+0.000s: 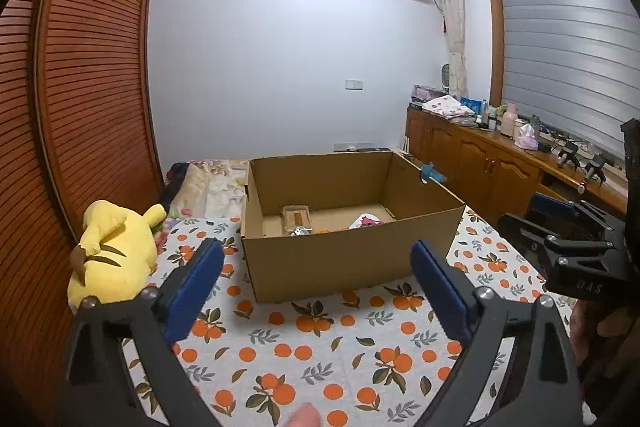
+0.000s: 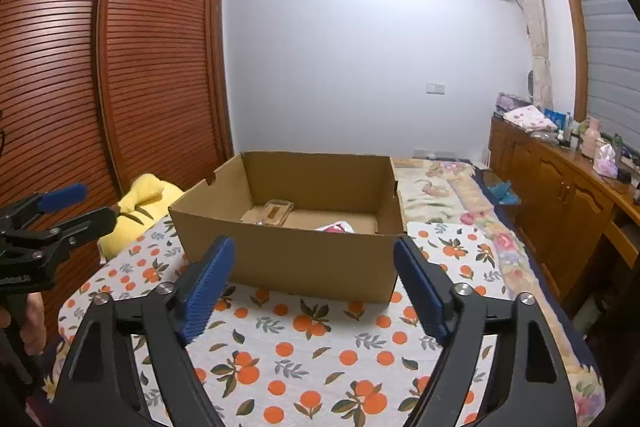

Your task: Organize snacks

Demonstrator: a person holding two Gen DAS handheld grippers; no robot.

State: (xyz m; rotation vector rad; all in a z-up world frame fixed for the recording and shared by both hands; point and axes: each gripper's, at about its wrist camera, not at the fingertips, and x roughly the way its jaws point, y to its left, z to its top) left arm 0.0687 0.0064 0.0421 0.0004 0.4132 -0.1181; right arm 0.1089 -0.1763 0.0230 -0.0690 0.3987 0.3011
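left gripper (image 1: pixel 316 291): blue pads spread wide, nothing between them, held above the orange-print cloth (image 1: pixel 320 355), aimed at 12 o'clock toward the box.
right gripper (image 2: pixel 314 287): blue pads wide apart, empty, also over the cloth, facing the box at 12 o'clock.
cardboard box (image 1: pixel 332 259): open-topped, resting on the cloth just past both sets of fingers.
snacks: inside the box; a clear packet (image 1: pixel 297 218) on the floor at the far left, a pink-and-white packet (image 1: pixel 365 221) nearer the right wall.
yellow plush toy (image 1: pixel 114 251): at 9 o'clock of the box, lying on the cloth edge.
wooden sideboard (image 2: pixel 560 195): at 3 o'clock, cluttered with bottles.
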